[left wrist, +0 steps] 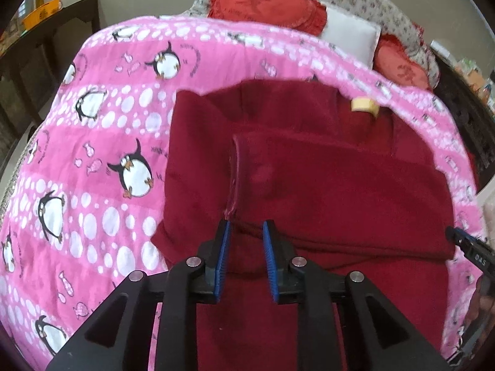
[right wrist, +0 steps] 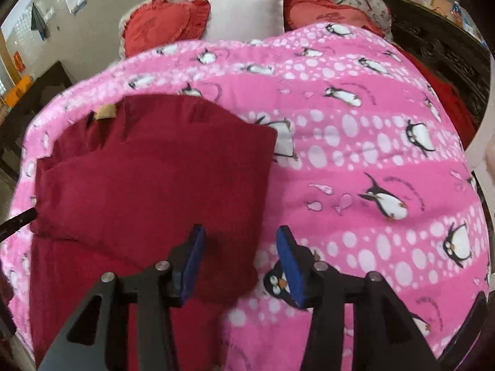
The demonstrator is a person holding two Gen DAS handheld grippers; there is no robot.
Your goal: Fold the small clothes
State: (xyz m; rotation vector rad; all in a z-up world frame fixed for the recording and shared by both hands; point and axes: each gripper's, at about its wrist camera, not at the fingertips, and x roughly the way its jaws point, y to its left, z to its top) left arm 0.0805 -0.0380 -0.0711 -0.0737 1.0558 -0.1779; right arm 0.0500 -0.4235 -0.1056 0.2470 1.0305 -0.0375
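A dark red fleece garment [left wrist: 324,179] lies folded on a pink penguin blanket [left wrist: 102,142], with a tan label [left wrist: 363,104] near its far edge. My left gripper [left wrist: 246,227] hovers over the garment's near part with its jaws a little apart and only cloth showing below the gap. A raised hem ridge [left wrist: 233,173] runs up from its left fingertip. In the right wrist view, my right gripper [right wrist: 239,235] stands open over the garment's [right wrist: 148,185] near right corner. One finger is over the red cloth and the other over the blanket [right wrist: 355,160]. Nothing is pinched.
Red ruffled cushions [right wrist: 164,26] and a white pillow [right wrist: 247,14] lie at the bed's head, in front of floral cushions. Dark wooden furniture [left wrist: 46,55] stands on the left, and a dark carved bed frame [right wrist: 442,49] on the right. The right gripper's tip [left wrist: 464,244] shows at the left wrist view's edge.
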